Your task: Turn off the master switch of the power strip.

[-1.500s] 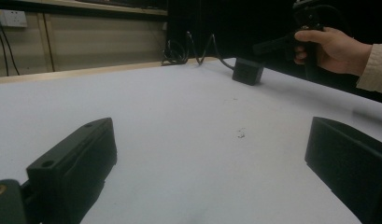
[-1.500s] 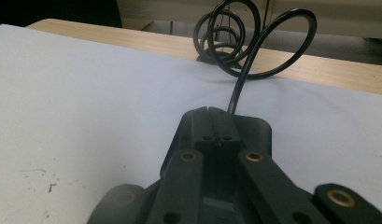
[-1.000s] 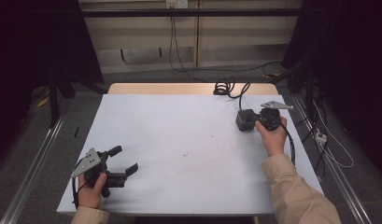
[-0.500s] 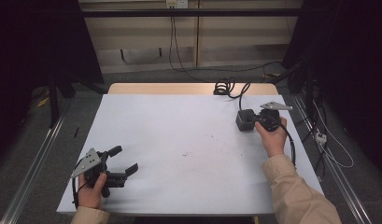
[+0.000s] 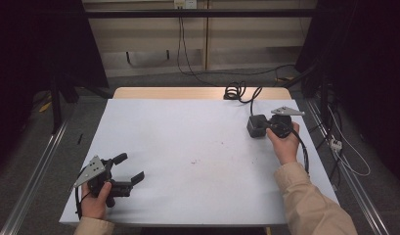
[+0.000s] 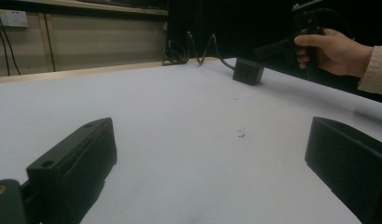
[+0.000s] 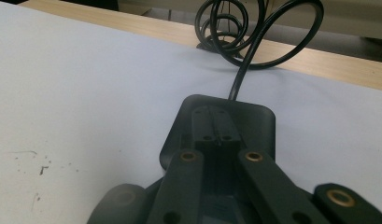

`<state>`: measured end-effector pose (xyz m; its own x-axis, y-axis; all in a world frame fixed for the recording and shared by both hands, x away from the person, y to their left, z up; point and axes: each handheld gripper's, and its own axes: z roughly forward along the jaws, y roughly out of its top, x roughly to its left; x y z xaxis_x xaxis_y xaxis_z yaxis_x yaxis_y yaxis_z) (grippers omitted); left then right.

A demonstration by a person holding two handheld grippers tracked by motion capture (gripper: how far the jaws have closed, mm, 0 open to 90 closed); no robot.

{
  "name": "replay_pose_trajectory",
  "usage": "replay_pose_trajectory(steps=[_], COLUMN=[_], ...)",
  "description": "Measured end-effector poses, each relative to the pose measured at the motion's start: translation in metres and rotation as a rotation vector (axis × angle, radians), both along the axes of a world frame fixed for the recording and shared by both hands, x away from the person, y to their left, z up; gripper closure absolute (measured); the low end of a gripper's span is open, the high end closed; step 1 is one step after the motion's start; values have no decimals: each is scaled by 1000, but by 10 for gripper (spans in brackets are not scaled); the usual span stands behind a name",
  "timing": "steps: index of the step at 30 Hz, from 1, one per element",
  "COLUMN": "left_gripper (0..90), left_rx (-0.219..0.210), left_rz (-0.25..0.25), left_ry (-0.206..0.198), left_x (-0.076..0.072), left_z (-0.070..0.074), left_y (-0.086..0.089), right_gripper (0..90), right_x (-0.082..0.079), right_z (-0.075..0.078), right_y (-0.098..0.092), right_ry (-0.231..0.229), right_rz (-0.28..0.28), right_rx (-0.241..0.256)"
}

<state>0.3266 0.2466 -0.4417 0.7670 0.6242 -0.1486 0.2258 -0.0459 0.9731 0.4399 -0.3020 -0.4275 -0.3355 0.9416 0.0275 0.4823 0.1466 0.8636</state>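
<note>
A black power adapter [image 5: 256, 126] lies at the right rear of the white table [image 5: 188, 132]; its coiled black cable [image 5: 239, 92] runs to the far edge. My right gripper [image 5: 267, 126] points left at the adapter. In the right gripper view its jaws lie pressed together over the adapter's [image 7: 258, 122] top, right gripper [image 7: 217, 116] shut with nothing between them. My left gripper [image 5: 131, 167] rests at the front left corner, open and empty. In the left gripper view the left gripper [image 6: 207, 154] has wide-spread jaws framing bare table, with the adapter [image 6: 248, 72] far off.
A strip of bare wood [image 5: 178, 93] shows along the table's far edge, where the cable coil [image 7: 230, 28] sits. Small dark marks [image 5: 195, 160] dot the middle of the sheet. Metal rails [image 5: 36, 171] run along both sides of the table, and loose wires [image 5: 344, 152] lie on the floor at right.
</note>
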Motion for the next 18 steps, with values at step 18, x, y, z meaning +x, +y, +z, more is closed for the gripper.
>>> replay_pose_trajectory(steps=[18], left_gripper=[18], left_rx=[4], left_rz=[1], left_ry=[6], left_x=[0], left_z=[-1], left_y=[-1], right_gripper=[900], right_x=[0], right_z=[-1], right_y=[-3], right_ry=[2], right_rz=[7], right_rx=[18])
